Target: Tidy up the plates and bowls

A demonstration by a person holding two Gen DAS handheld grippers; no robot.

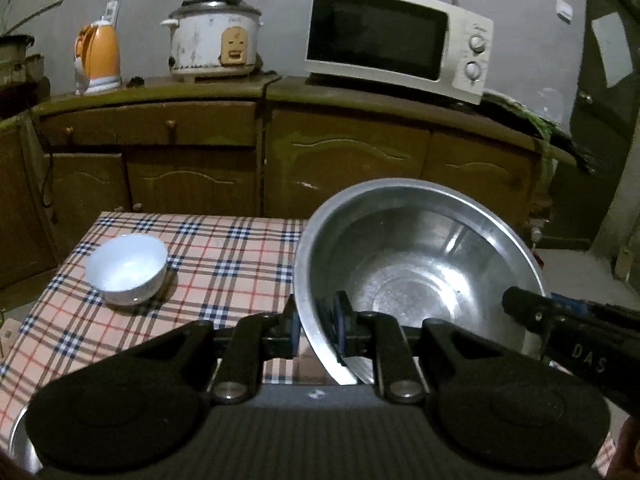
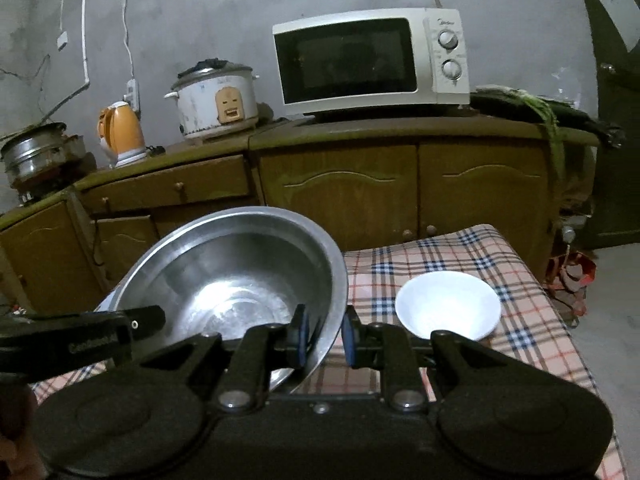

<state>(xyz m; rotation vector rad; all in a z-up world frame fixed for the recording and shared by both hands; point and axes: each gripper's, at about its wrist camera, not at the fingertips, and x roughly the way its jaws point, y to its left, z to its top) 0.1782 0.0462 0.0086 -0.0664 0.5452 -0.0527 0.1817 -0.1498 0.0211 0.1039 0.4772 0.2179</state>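
Observation:
A big steel bowl (image 1: 416, 256) hangs above the checked tablecloth (image 1: 224, 256), tilted, carried by both grippers. My left gripper (image 1: 318, 330) is shut on the steel bowl's left rim, one pad inside and one outside. My right gripper (image 2: 324, 334) is shut on the opposite rim of the steel bowl (image 2: 236, 276). The right gripper's body (image 1: 568, 324) shows at the left wrist view's right edge; the left gripper's body (image 2: 76, 340) shows at the right wrist view's left. A small white bowl (image 1: 127, 268) stands upright on the cloth, also seen as the white bowl (image 2: 448, 305) right of the steel one.
Brown cabinets (image 1: 340, 160) run behind the table, carrying a microwave (image 1: 394, 38), a rice cooker (image 1: 214, 38) and an orange kettle (image 1: 98, 56). A steel pot (image 2: 34, 152) sits on a stove at far left. Another metal rim (image 1: 18, 440) shows at the bottom left.

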